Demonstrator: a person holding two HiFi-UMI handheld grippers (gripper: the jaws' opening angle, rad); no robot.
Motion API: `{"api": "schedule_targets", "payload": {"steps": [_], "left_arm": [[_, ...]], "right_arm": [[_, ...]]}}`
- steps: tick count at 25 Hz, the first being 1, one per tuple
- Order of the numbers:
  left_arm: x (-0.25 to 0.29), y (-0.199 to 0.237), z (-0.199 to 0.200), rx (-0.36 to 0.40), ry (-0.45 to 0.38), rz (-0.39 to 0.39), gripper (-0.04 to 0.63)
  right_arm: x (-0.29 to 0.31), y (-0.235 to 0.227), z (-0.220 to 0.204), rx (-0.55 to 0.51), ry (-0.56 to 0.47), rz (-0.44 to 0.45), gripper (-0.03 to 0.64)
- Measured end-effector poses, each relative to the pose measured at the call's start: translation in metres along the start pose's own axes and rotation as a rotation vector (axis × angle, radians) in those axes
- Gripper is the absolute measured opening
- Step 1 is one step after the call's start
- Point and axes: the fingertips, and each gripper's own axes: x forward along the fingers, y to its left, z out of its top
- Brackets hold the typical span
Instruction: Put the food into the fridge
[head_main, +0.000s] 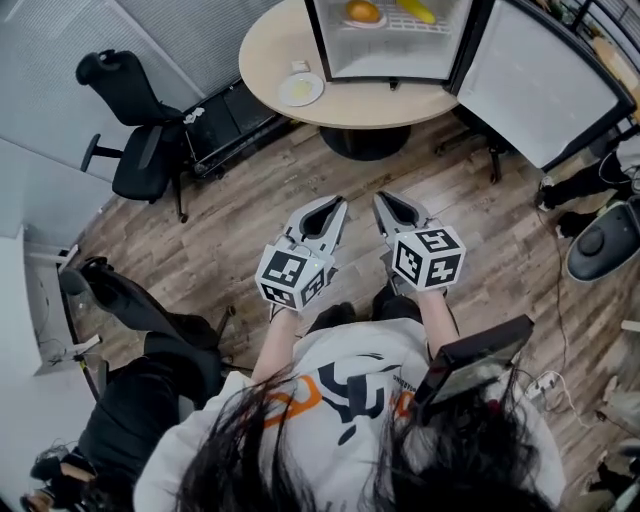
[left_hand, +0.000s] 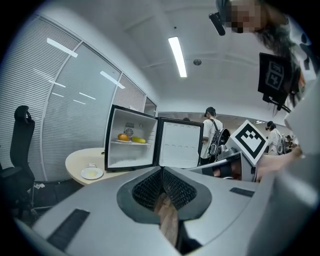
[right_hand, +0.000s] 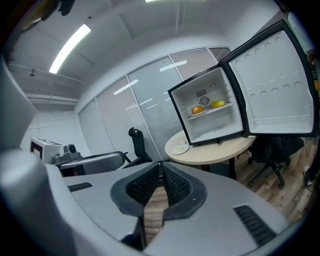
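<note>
A small fridge (head_main: 390, 40) stands open on a round beige table (head_main: 300, 45), its door (head_main: 545, 85) swung out to the right. An orange (head_main: 363, 12) and a banana (head_main: 416, 10) lie on its shelf; the same orange (right_hand: 198, 110) and banana (right_hand: 217, 104) show in the right gripper view, and the orange (left_hand: 122, 136) in the left gripper view. A white plate (head_main: 300, 89) sits on the table left of the fridge. My left gripper (head_main: 338, 205) and right gripper (head_main: 381, 200) are side by side over the wooden floor, well short of the table. Both are shut with nothing between the tips.
A black office chair (head_main: 135, 120) stands at the left, another dark chair (head_main: 140, 320) nearer me. Cables and a black case (head_main: 600, 240) lie on the floor at the right. Other people (left_hand: 209, 135) stand behind the fridge in the left gripper view.
</note>
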Motion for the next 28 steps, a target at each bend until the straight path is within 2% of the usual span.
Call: {"api": "schedule_targets", "payload": {"steps": [6, 15, 28], "left_arm": [[-0.029, 0.006, -0.009, -0.027, -0.01, -0.005, 0.025], [-0.042, -0.005, -0.013, -0.036, -0.026, -0.022, 0.025], [-0.038, 0.002, -0.006, -0.048, -0.054, -0.002, 0.025]], "right_arm": [[-0.006, 0.026, -0.022, -0.003, 0.024, -0.02, 0.031], [-0.023, 0.033, -0.035, -0.01, 0.038, -0.048, 0.028], [-0.026, 0.024, -0.023, -0.043, 0.035, -0.067, 0.028]]}}
